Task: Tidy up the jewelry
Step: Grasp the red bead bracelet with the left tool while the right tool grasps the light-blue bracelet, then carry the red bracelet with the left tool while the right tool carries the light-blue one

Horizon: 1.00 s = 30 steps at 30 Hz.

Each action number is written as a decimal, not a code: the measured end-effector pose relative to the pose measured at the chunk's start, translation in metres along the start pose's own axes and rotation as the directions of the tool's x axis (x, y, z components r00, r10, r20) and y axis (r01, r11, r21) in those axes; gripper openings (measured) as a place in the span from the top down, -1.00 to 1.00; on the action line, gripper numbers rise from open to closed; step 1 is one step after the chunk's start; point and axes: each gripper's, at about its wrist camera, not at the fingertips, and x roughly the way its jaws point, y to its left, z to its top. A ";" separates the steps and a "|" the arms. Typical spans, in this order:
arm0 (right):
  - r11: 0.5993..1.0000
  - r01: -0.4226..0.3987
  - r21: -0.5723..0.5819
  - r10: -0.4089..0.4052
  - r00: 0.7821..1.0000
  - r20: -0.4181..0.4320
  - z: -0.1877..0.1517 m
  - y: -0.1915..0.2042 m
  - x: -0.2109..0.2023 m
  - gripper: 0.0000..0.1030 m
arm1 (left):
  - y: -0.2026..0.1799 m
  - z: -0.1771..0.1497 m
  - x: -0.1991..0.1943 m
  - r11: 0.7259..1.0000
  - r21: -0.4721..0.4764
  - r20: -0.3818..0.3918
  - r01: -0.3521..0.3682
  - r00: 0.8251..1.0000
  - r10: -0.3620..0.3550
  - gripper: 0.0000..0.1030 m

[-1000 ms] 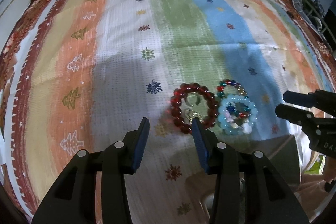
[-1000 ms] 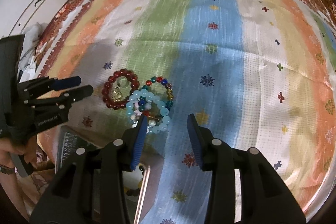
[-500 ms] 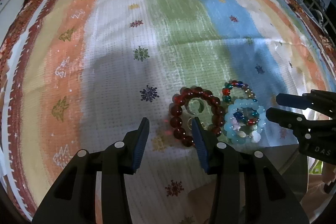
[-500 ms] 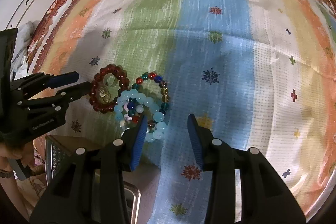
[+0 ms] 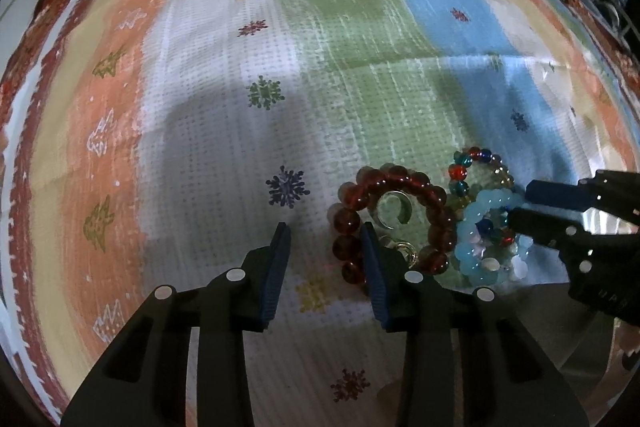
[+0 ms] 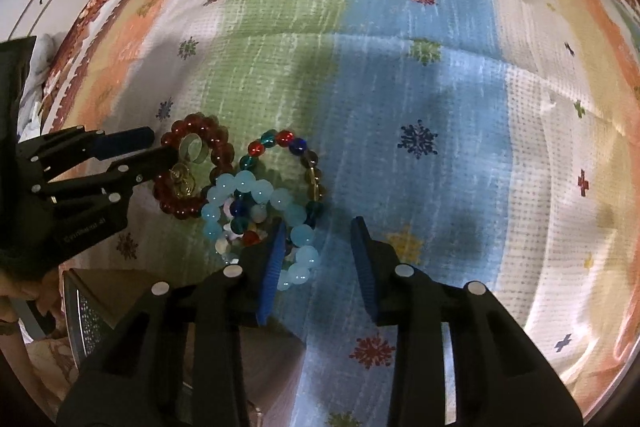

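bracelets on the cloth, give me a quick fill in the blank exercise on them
1. The silver ring lies inside the dark ____ bracelet.
2. The bracelet nearest the right gripper has light ____ beads.
3. All the jewelry rests on a ____ tablecloth.

Missing words: red; blue; striped

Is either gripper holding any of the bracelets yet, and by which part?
Nothing is held. The left gripper and right gripper have been closing, but only cloth shows between their fingers; the bracelets lie beside them.
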 end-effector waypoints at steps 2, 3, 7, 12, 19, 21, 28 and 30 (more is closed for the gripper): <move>1.000 -0.002 -0.005 0.002 1.000 0.002 -0.001 0.000 0.000 0.51 | -0.007 0.000 0.001 0.999 0.033 0.001 -0.018 1.000 0.018 0.44; 0.999 -0.036 0.002 0.036 0.999 -0.005 -0.001 -0.001 0.001 0.72 | -0.010 0.001 0.002 0.999 0.047 0.001 -0.017 1.000 0.017 0.53; 0.999 -0.045 -0.004 0.045 0.999 -0.006 -0.001 0.001 0.001 0.75 | -0.015 0.000 0.003 0.998 0.061 -0.002 0.014 1.000 -0.014 0.72; 0.999 -0.047 -0.004 0.047 0.999 0.003 -0.002 -0.002 -0.004 0.76 | -0.014 0.000 -0.001 0.999 0.039 0.011 0.037 0.999 -0.038 0.75; 0.999 -0.040 -0.015 0.040 0.999 0.028 0.000 -0.002 -0.013 0.76 | -0.009 -0.002 -0.017 0.999 0.010 0.054 0.030 0.998 -0.031 0.75; 0.999 -0.038 -0.024 0.039 0.998 0.040 0.000 0.001 -0.018 0.76 | -0.010 -0.003 -0.020 0.999 0.010 0.060 0.036 0.998 -0.037 0.75; 0.997 -0.060 -0.053 0.065 0.994 0.093 -0.001 0.012 -0.038 0.76 | -0.009 0.002 -0.051 0.997 -0.013 0.153 0.080 0.985 -0.077 0.75; 0.995 -0.088 -0.050 0.093 0.990 0.108 -0.003 0.014 -0.044 0.76 | -0.012 0.003 -0.058 0.996 -0.017 0.171 0.088 0.982 -0.084 0.75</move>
